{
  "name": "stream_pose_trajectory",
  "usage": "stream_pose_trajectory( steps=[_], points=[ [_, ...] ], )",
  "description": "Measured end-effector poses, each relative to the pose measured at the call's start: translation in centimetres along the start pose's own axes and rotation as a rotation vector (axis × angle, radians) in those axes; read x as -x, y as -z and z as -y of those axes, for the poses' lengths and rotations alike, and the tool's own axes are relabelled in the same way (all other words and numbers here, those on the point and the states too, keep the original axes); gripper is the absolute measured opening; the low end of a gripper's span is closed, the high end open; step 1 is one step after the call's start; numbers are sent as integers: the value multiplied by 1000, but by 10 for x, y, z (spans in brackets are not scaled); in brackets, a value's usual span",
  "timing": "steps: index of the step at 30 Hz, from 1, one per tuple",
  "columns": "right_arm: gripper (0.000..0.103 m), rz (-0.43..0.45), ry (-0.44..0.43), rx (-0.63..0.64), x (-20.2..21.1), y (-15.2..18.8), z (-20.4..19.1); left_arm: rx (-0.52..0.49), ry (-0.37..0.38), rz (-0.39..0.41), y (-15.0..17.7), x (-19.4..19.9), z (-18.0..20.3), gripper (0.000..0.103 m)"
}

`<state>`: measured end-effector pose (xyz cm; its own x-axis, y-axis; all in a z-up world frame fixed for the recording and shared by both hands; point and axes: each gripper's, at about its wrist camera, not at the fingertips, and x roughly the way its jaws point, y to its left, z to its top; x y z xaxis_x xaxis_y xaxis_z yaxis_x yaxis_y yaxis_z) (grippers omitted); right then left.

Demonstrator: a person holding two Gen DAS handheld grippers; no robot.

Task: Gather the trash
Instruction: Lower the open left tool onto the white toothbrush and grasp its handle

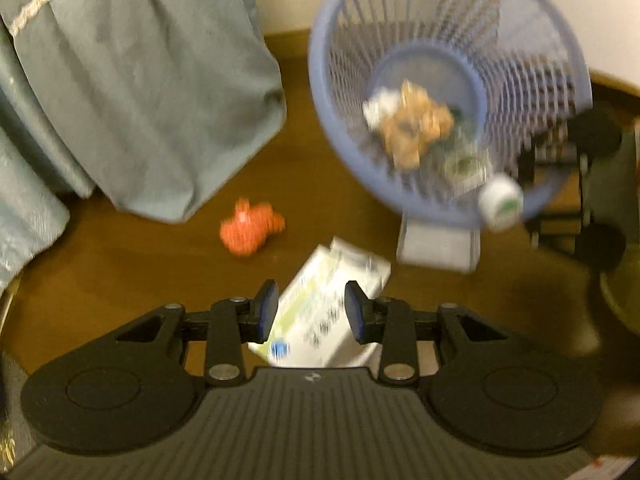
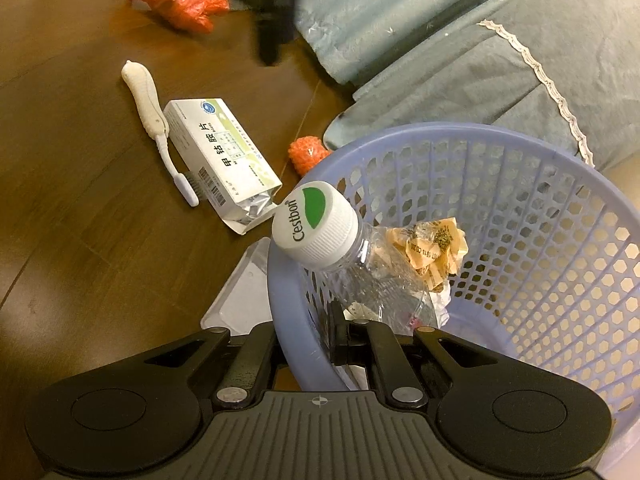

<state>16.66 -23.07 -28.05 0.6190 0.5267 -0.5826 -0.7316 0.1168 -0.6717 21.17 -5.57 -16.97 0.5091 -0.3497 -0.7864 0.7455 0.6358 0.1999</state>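
A white medicine box point(image 1: 320, 308) lies on the brown floor, seen in the gap between my left gripper's point(image 1: 311, 300) blue pads point(image 1: 267, 308). The pads stand apart and do not press on it. In the right wrist view the box point(image 2: 220, 160) lies flat beside a white toothbrush point(image 2: 150, 112), with a dark blurred shape point(image 2: 272, 20) hanging above the floor behind them. My right gripper point(image 2: 307, 332) is shut on the rim of a lavender basket point(image 2: 520, 148), which holds a capped clear bottle point(image 2: 316, 226) and a crumpled wrapper point(image 2: 436, 246). The basket point(image 1: 318, 80) looks tilted toward the left camera.
A crumpled orange bag point(image 1: 250, 228) point(image 2: 176, 4) lies on the floor, and an orange net ball point(image 2: 306, 154) sits by the basket. A flat white tray point(image 2: 240, 296) lies under the basket's edge. Grey-green bed cloth point(image 1: 140, 100) point(image 2: 460, 60) hangs to the floor.
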Motion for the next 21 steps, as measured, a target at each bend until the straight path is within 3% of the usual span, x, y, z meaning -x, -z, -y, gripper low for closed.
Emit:
stream_pose_trajectory(
  steps=[9, 21],
  points=[
    [3, -10, 6, -14, -3, 3, 6, -100, 13, -79, 46, -27, 22, 32],
    [3, -8, 4, -7, -2, 6, 5, -74, 6, -219, 83, -58, 4, 32]
  ],
)
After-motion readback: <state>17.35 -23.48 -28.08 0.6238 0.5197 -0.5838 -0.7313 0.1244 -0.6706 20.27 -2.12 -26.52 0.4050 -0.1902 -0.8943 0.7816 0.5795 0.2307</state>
